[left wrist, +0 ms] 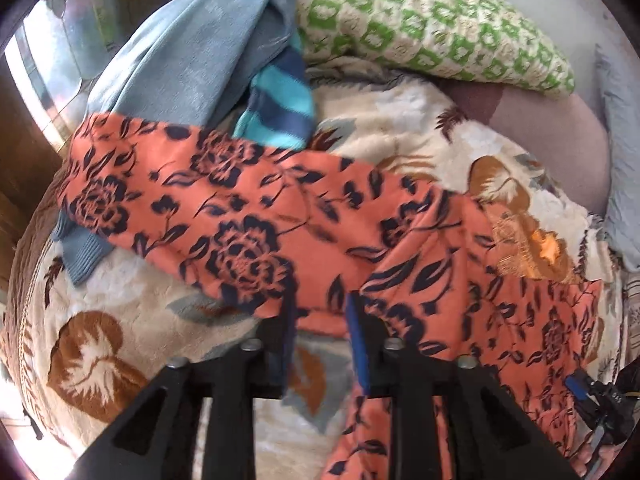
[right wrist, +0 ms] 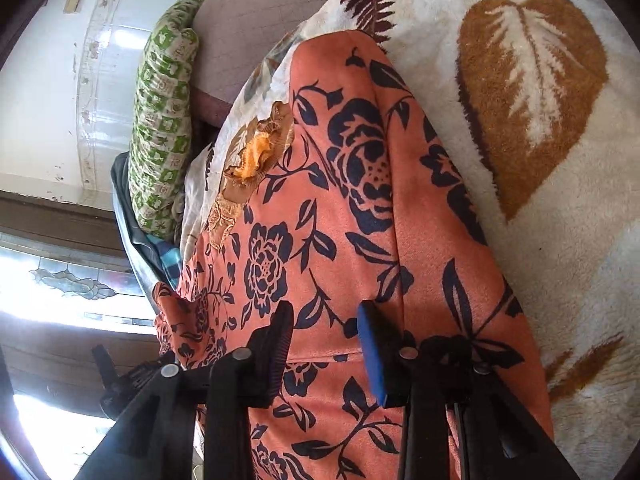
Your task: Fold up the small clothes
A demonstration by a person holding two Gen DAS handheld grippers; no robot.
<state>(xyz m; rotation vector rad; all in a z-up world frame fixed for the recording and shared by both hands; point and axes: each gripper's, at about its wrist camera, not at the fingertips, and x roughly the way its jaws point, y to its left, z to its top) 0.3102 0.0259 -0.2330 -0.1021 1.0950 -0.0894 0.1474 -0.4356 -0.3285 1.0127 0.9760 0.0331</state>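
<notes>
An orange garment with dark navy flowers [left wrist: 248,216] lies stretched across a cream blanket with brown leaves [left wrist: 120,292]. It has an embroidered golden patch [left wrist: 532,244] near one end. My left gripper [left wrist: 322,320] stands open at the garment's near edge; the hem lies between the jaws and the pads do not press on it. In the right wrist view the same garment [right wrist: 344,200] runs away from me over the blanket [right wrist: 560,220]. My right gripper [right wrist: 326,328] hovers over it. Its jaws are apart, with flat cloth between them that is not pinched.
A blue-grey garment [left wrist: 192,48] and a teal and navy striped one [left wrist: 280,108] are heaped behind the orange one. A green patterned pillow [left wrist: 432,20] lies at the far side, also visible as the pillow [right wrist: 160,120] beside a white wall. A bright window is on the left.
</notes>
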